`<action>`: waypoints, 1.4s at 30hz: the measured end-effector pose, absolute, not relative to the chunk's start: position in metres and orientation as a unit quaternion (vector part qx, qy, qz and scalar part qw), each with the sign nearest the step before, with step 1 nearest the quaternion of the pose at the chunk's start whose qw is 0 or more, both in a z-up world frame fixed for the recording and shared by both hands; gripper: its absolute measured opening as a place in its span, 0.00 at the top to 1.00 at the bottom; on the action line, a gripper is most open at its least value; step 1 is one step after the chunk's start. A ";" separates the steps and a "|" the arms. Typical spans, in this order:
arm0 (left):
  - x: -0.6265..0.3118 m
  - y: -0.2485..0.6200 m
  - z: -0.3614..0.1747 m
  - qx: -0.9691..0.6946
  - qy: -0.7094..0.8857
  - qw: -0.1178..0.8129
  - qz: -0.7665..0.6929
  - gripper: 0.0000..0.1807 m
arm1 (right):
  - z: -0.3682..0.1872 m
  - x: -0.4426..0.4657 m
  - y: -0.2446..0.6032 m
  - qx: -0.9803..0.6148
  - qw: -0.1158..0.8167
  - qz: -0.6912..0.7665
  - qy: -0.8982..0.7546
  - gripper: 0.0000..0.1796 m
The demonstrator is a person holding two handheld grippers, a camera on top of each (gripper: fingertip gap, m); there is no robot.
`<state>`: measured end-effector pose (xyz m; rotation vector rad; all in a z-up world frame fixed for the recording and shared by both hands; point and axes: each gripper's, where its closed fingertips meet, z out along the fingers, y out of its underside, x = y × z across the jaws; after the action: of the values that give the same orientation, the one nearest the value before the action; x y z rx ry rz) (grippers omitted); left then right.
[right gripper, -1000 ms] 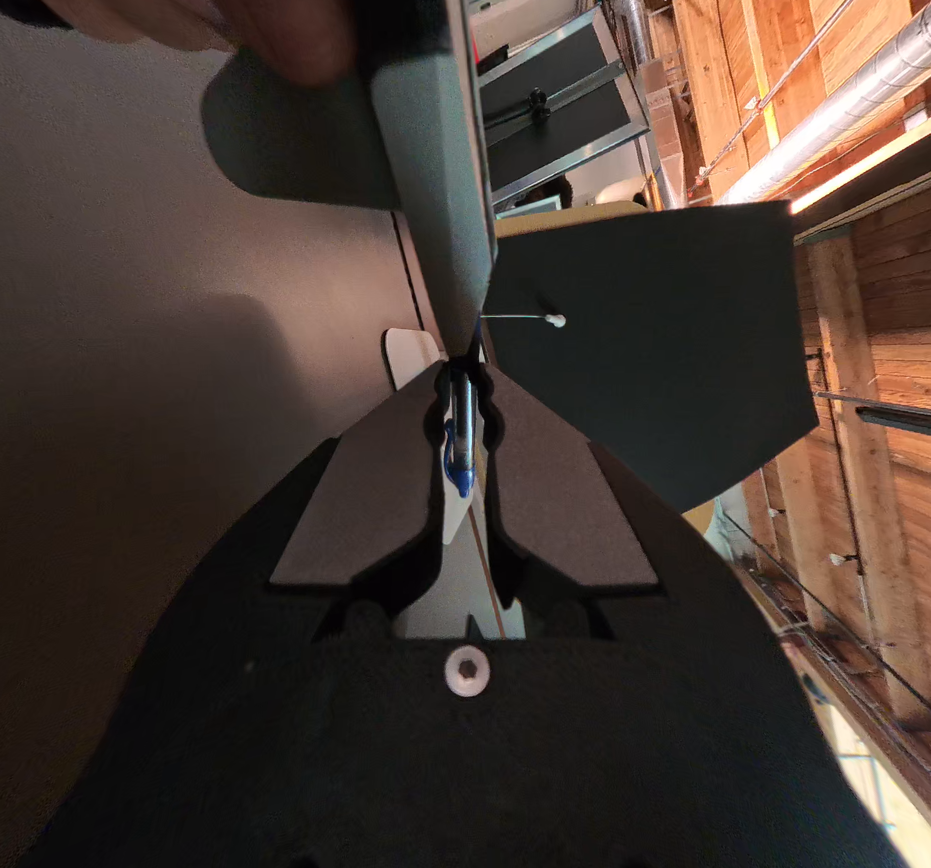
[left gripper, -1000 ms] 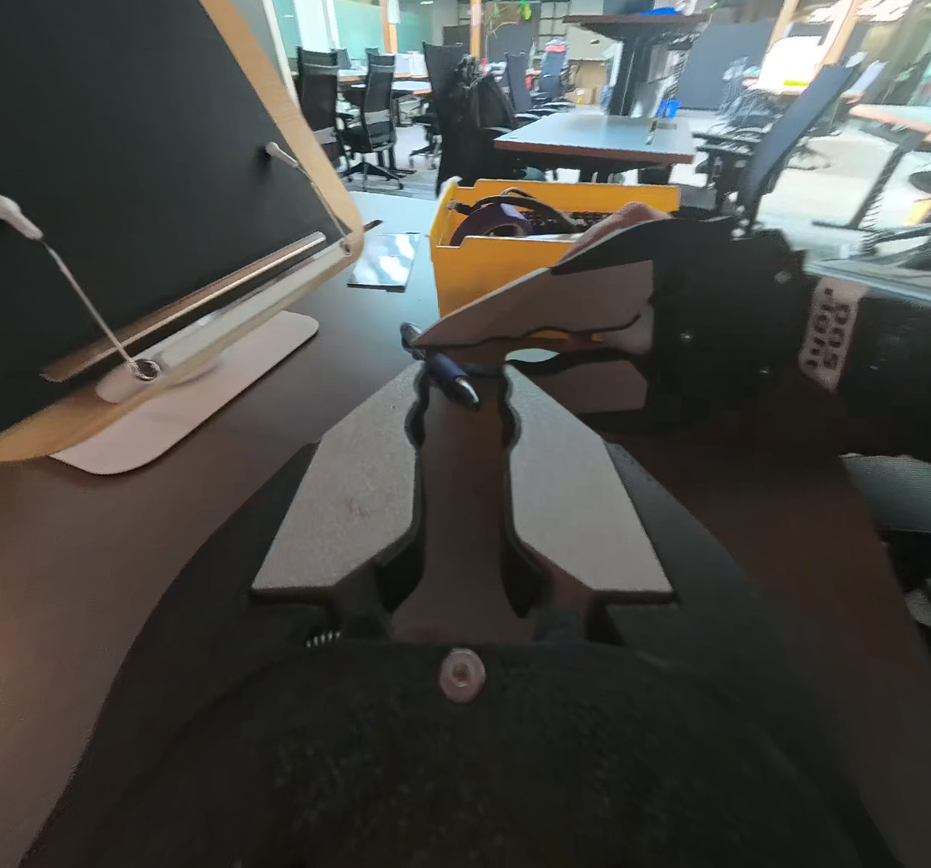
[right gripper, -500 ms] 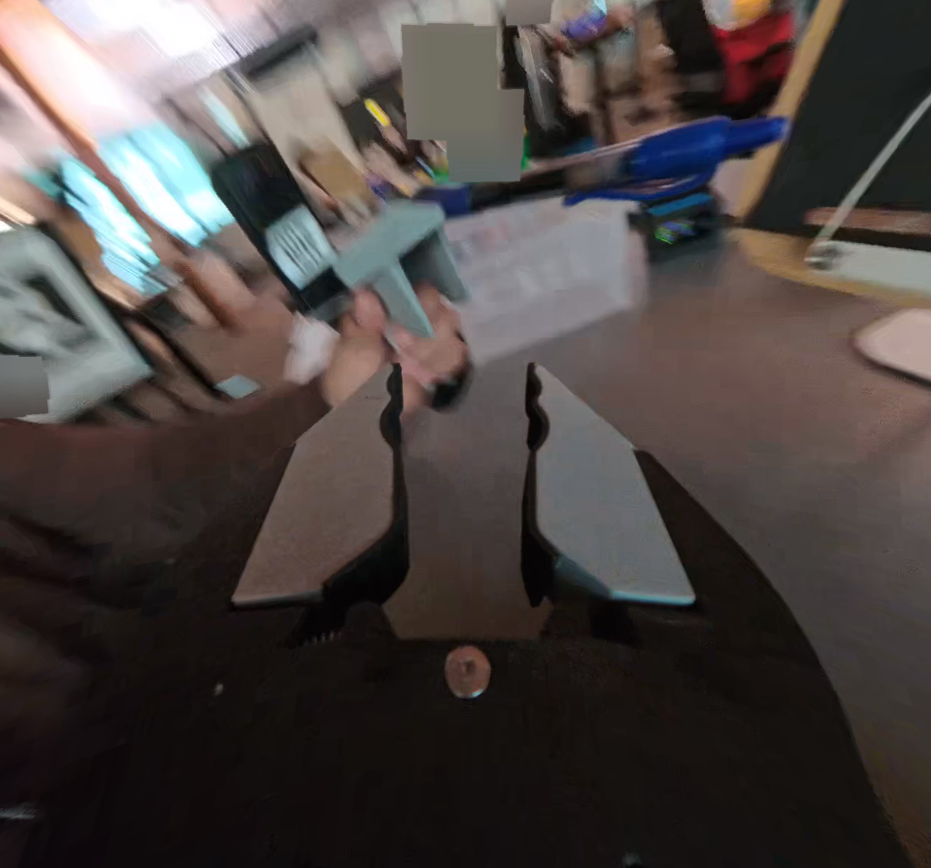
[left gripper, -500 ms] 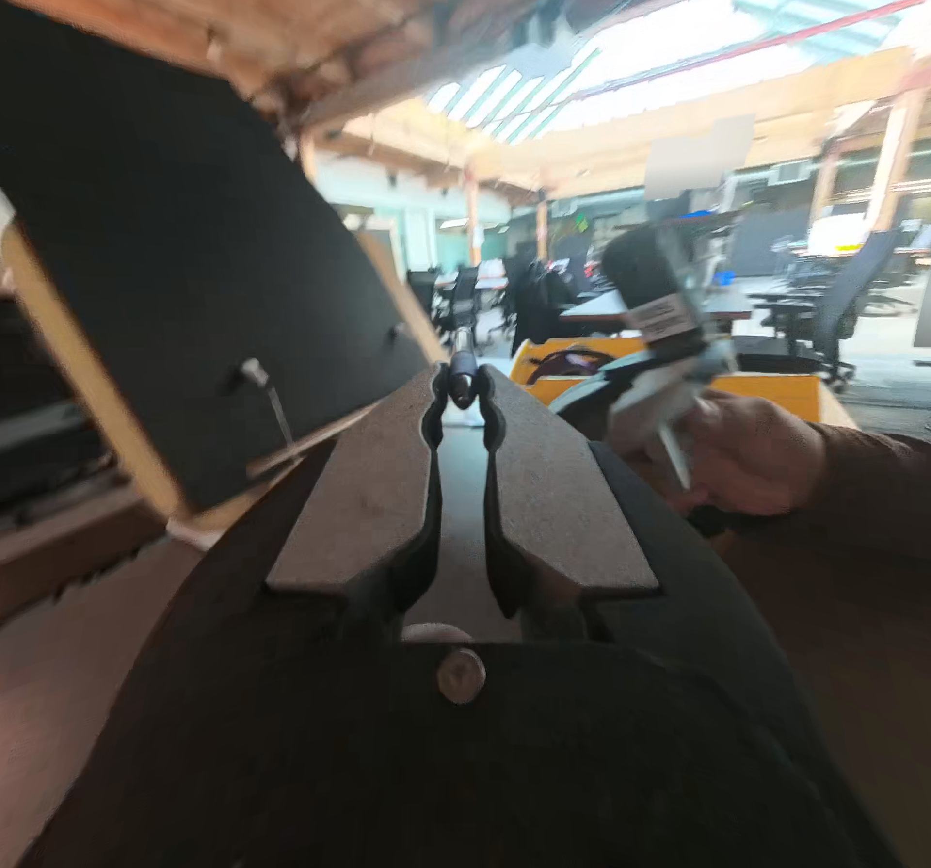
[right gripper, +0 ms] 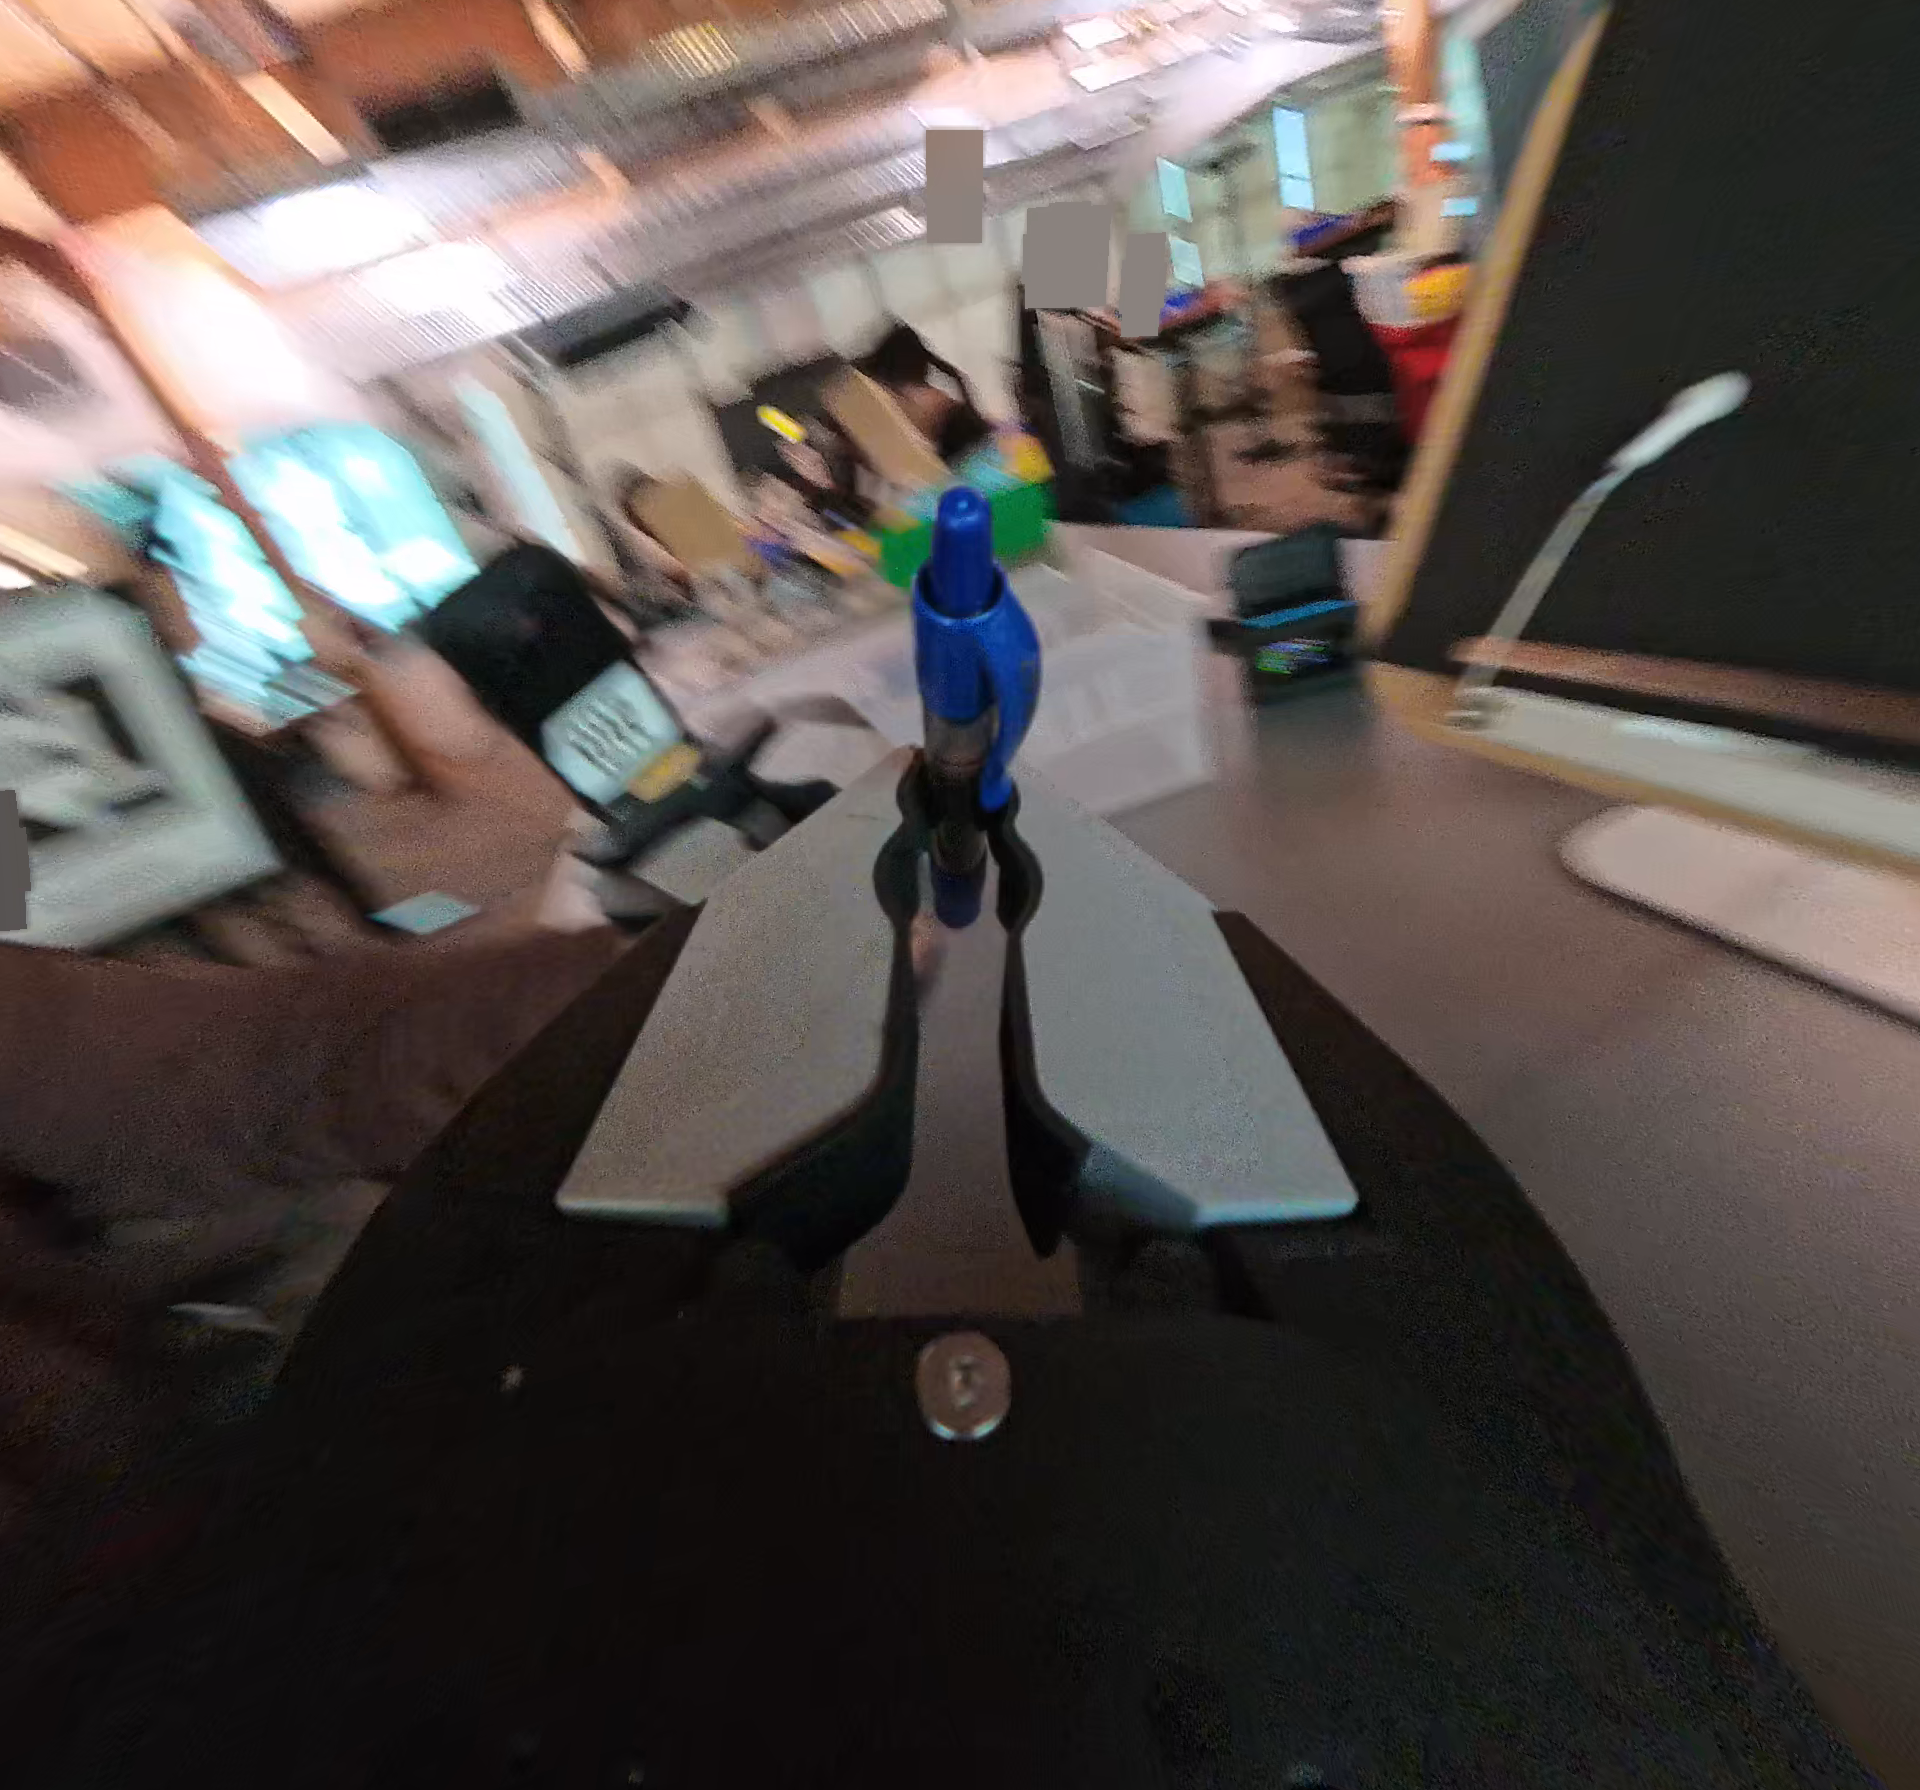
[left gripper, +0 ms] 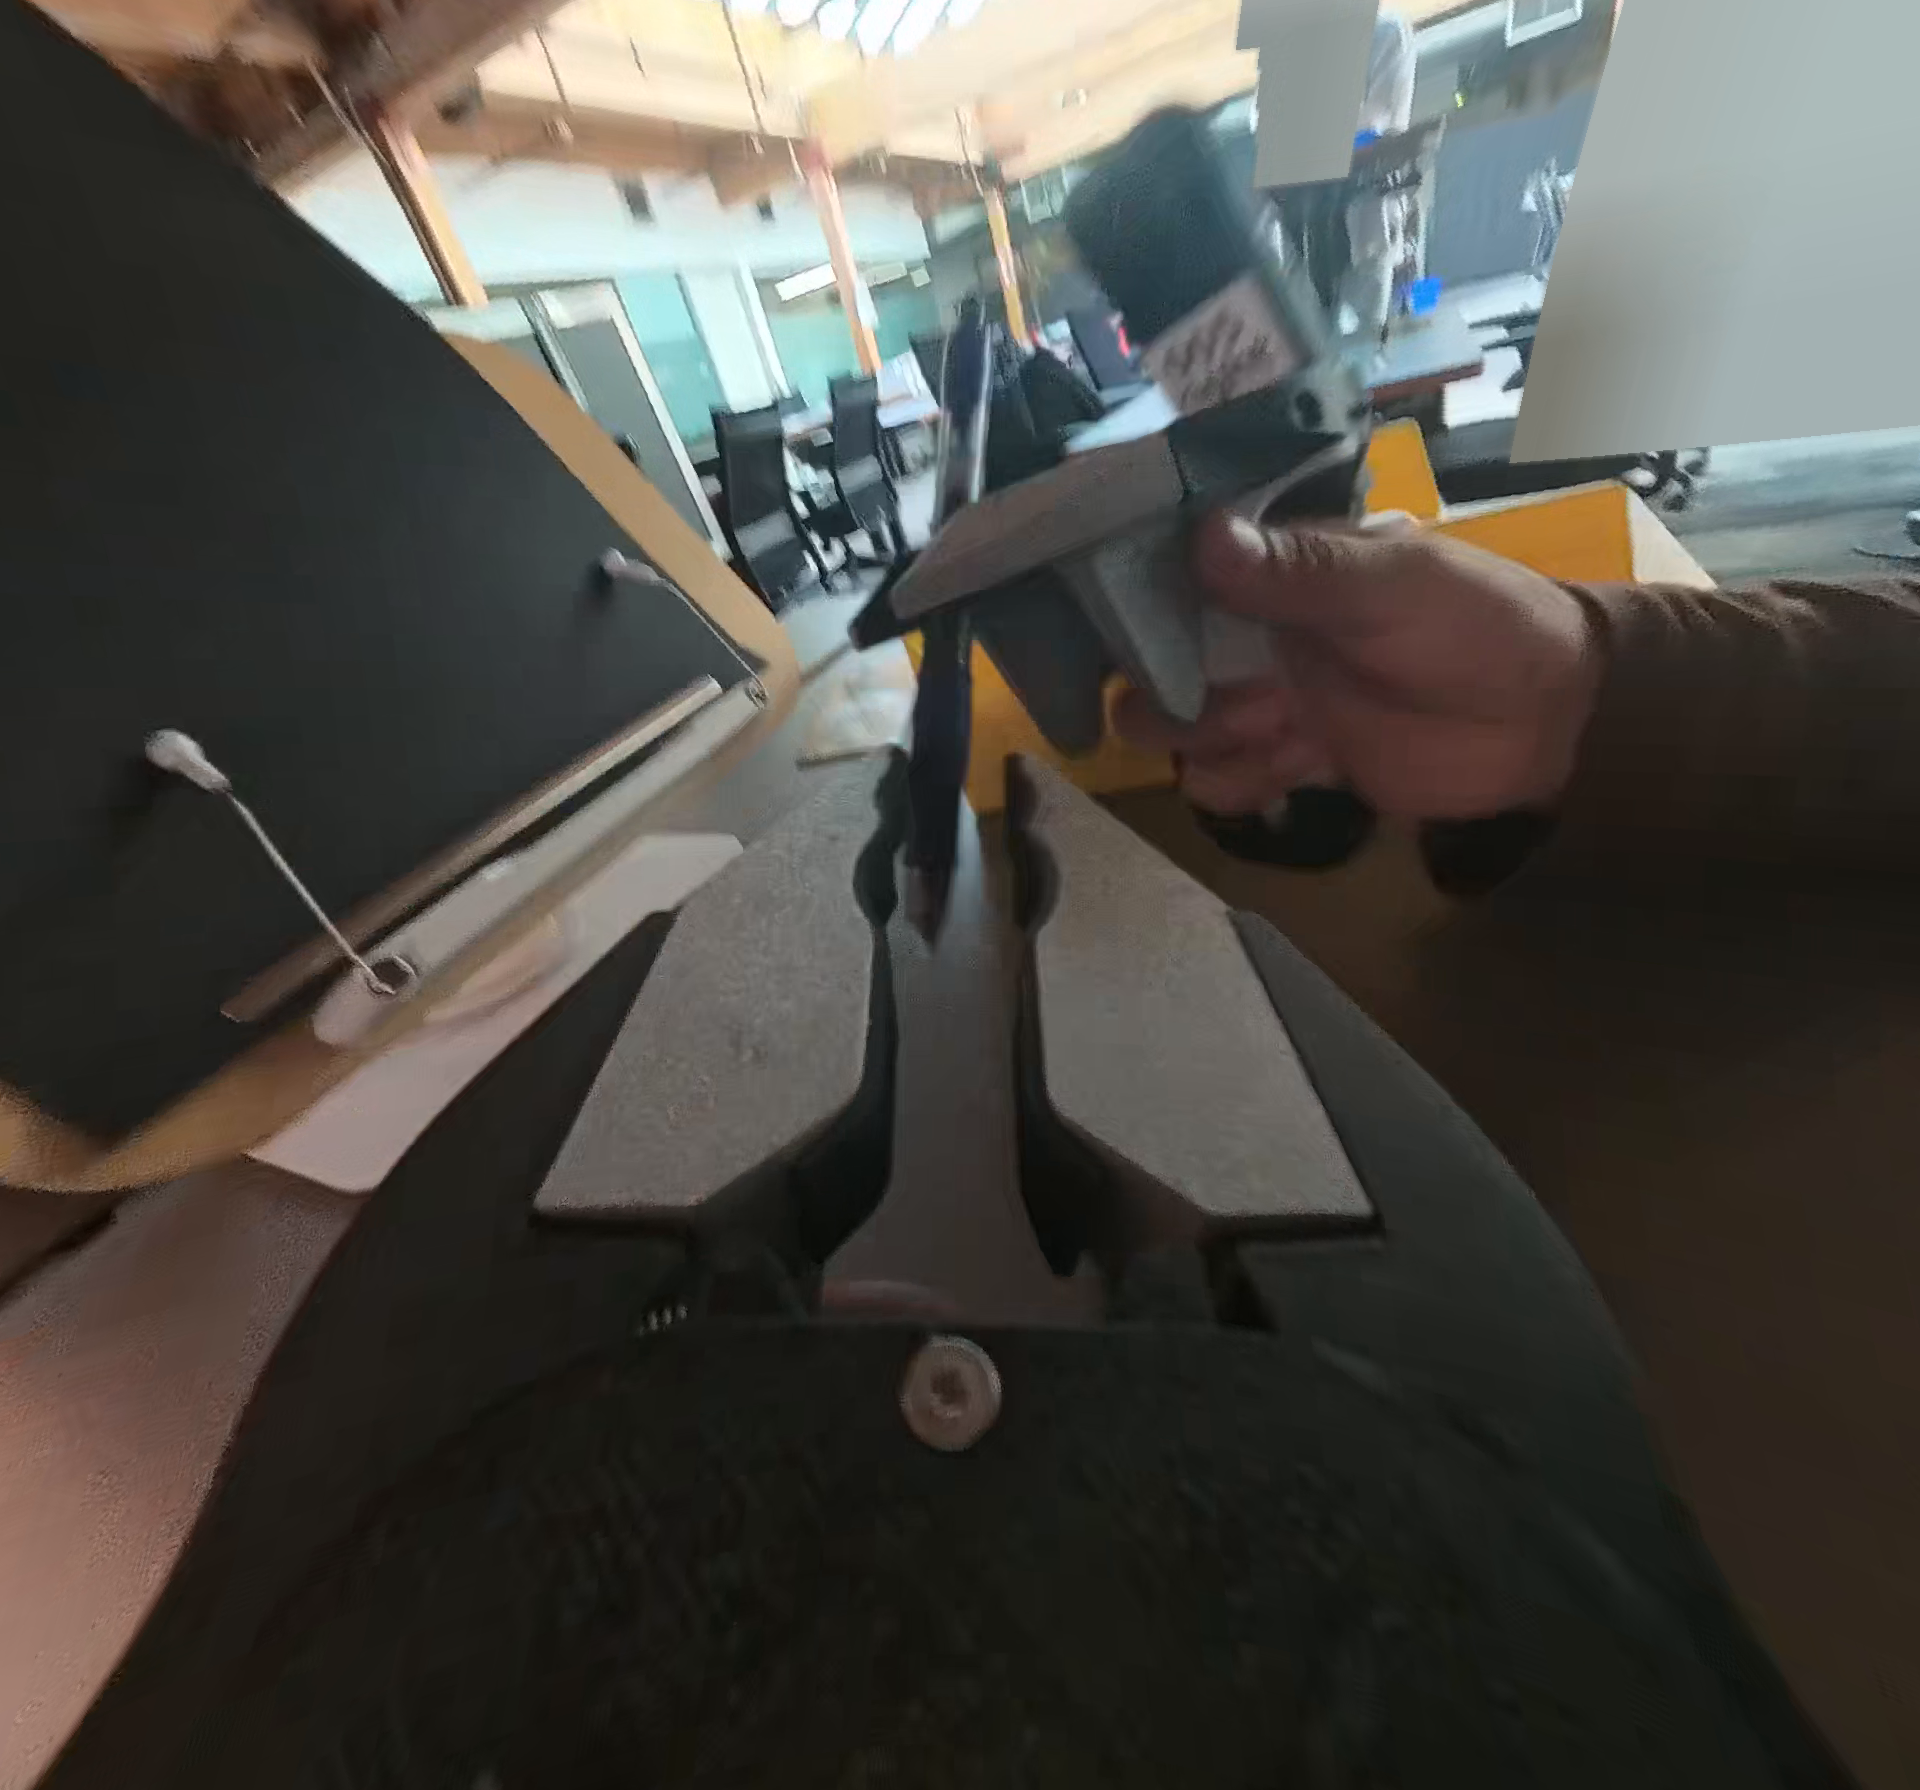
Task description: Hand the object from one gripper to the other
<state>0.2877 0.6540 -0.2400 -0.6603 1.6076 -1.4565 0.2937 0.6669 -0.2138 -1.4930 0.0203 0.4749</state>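
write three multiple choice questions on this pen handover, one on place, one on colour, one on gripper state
1. In the left wrist view, where is the lower end of the blue pen?
A. between the open fingers of the left gripper
B. lying on the table
C. inside the bin

2. What colour is the bin behind the hand?
A. green
B. yellow
C. white

3. What state is the right gripper in?
A. open and empty
B. shut on nothing
C. shut on the pen

Answers:
1 A, the pen's tip hangs in the gap between those fingers.
2 B, its walls are yellow.
3 C, its fingertips pinch the barrel and hold the pen upright.
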 end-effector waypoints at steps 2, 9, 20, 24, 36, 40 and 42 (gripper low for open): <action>0.289 0.655 -0.250 -0.294 0.656 0.374 -0.587 0.86 | -0.225 0.308 0.667 -0.726 0.686 0.046 -0.022 0.96; 0.286 0.652 -0.247 -0.345 0.642 0.259 -0.634 0.63 | -0.255 0.343 0.664 -0.764 0.522 -0.350 -0.144 0.96; 0.276 0.642 -0.239 -0.182 0.680 0.535 -0.466 0.96 | -0.274 0.308 0.685 -0.741 0.454 -0.425 -0.254 0.96; 0.276 0.649 -0.236 -0.198 0.675 0.522 -0.483 0.96 | -0.274 0.308 0.683 -0.750 0.479 -0.388 -0.241 0.96; 0.257 0.707 -0.168 -0.279 0.444 0.464 -0.714 0.96 | -0.220 0.249 0.676 -0.651 0.664 0.368 0.018 0.81; 0.255 0.684 -0.167 -0.248 0.462 0.465 -0.713 0.96 | -0.206 0.265 0.677 -0.559 0.691 0.452 0.074 0.79; 0.258 0.673 -0.174 -0.246 0.475 0.452 -0.714 0.96 | -0.199 0.276 0.675 -0.522 0.703 0.473 0.099 0.79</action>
<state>0.2575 0.6733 -0.1740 -0.6081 1.1731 -1.7641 0.2761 0.6746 -0.1993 -1.1616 0.2205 1.0531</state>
